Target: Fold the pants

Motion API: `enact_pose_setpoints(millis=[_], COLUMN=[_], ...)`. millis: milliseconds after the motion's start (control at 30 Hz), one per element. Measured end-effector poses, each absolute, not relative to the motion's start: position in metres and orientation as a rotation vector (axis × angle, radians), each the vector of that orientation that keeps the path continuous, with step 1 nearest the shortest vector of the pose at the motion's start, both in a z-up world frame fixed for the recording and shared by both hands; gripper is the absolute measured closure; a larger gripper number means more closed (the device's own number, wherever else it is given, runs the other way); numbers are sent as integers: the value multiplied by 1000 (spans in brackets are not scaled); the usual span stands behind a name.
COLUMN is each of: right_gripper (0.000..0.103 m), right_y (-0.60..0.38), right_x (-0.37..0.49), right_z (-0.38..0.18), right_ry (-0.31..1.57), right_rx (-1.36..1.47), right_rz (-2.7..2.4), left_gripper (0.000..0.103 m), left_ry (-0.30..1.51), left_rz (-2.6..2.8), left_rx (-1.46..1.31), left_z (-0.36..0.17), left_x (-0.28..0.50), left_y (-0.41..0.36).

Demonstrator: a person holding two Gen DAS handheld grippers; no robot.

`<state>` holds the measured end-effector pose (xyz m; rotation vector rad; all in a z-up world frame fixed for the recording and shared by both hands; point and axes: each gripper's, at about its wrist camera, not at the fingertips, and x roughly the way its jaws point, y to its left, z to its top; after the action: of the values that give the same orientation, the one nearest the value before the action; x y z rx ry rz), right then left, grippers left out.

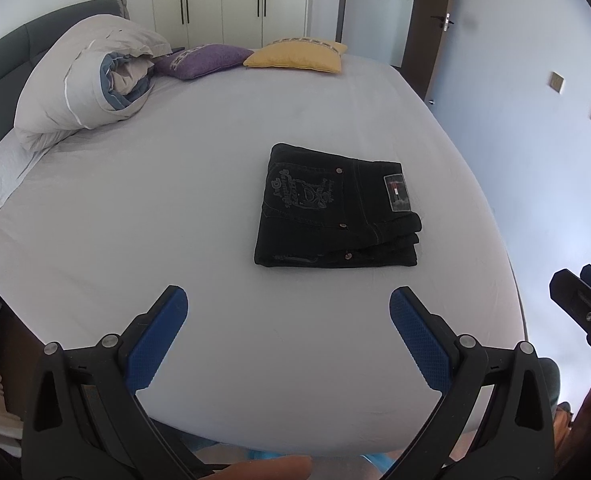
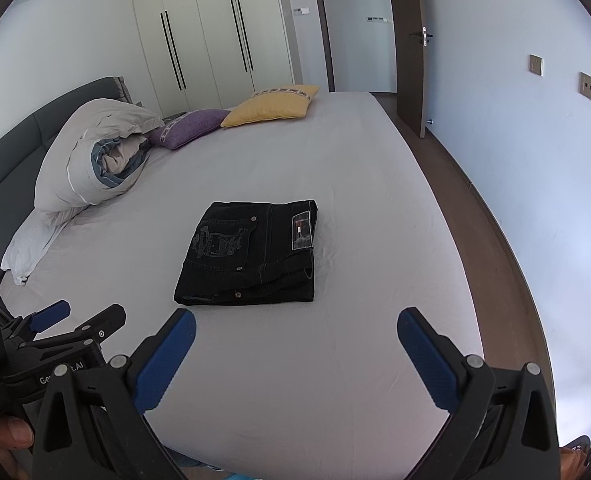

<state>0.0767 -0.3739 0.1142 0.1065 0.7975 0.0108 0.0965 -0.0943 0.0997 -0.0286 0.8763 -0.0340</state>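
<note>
Left tongs (image 1: 288, 307) and right tongs (image 2: 296, 329), both spread wide, empty.

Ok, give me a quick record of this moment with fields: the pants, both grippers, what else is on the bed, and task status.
pants: black pants, folded into a compact stack, lying flat on the bed, back pocket and label patch facing up
left hand-held gripper: open, above the near bed edge, apart from the pants
right hand-held gripper: open, short of the pants, holding nothing
other items: rolled duvet, purple cushion, yellow cushion at the far side
task status: fold looks complete
</note>
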Motion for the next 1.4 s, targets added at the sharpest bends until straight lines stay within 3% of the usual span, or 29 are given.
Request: enact_pose_setpoints(millis=[1400], right_gripper=[0], right_y=[-373], right_x=[82], right_z=[106], right_ry=[817], right_rx=[113], right_rz=[19], left_gripper=[0], left_ry=[890], left_rz=[-29], left_rx=[-19], left_z=[87], left_x=[102], left_y=[-97])
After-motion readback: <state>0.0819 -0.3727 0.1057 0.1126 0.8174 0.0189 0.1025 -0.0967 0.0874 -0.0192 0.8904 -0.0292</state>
